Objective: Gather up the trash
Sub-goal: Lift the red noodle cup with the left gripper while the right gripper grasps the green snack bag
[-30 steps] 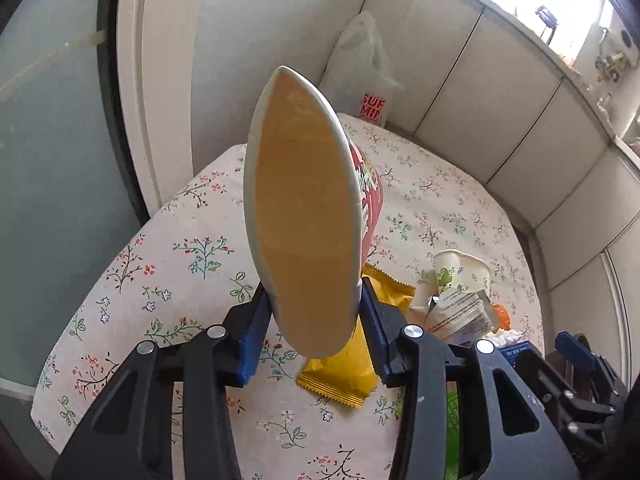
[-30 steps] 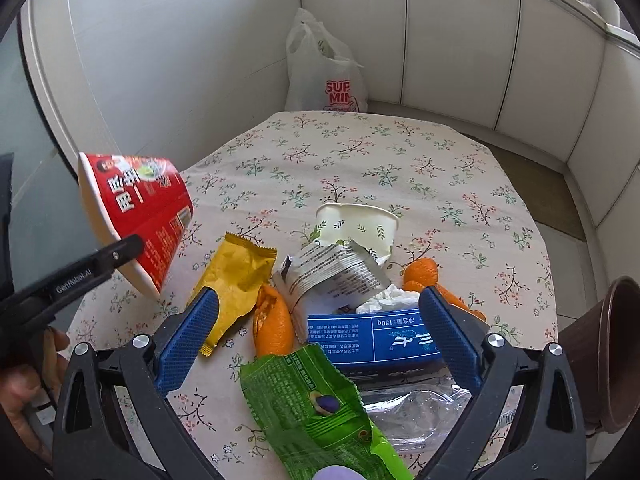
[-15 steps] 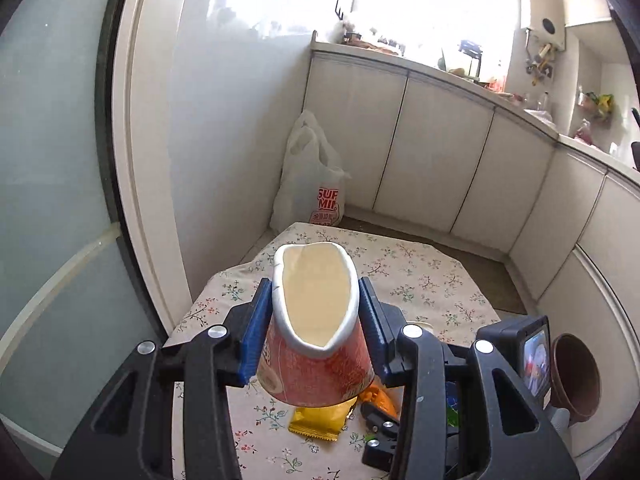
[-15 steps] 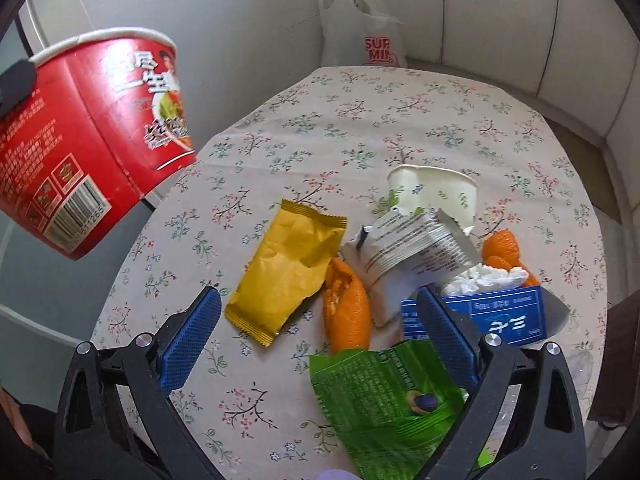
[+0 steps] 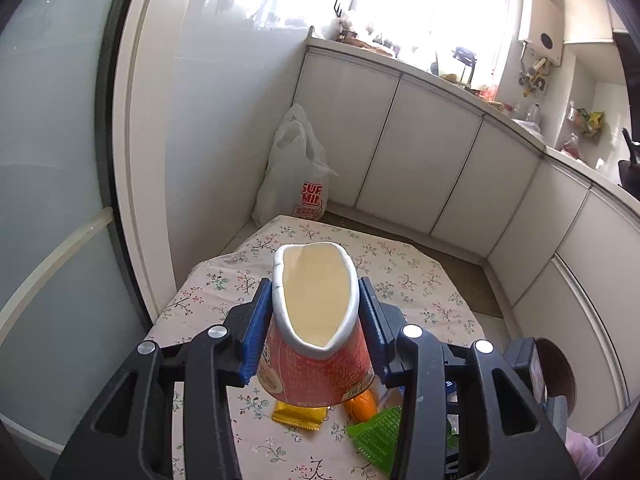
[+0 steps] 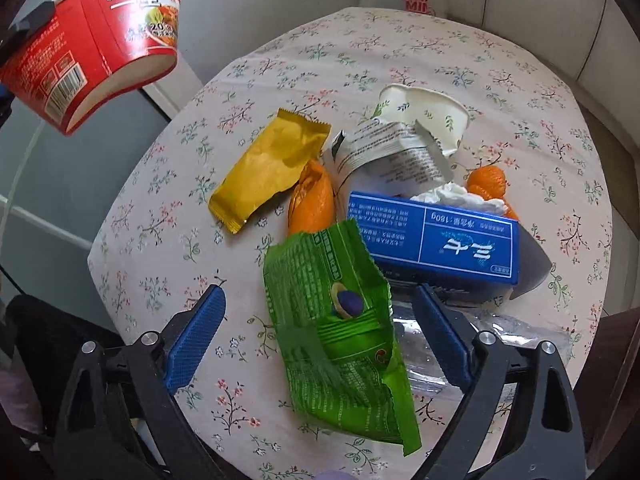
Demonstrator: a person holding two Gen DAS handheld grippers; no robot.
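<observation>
While left tongs [image 5: 316, 330] squeeze one noodle cup [image 5: 318, 344] — wrappers: yellow [image 6: 270, 168] 1 | green [image 6: 340, 328] 1

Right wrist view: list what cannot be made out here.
- Clear plastic bottle: mostly hidden behind the right gripper and green wrapper.
- Blue box: far end covered by tissue.
- Left gripper: only a black tip shows beside the red noodle cup, cut by the edge.
</observation>
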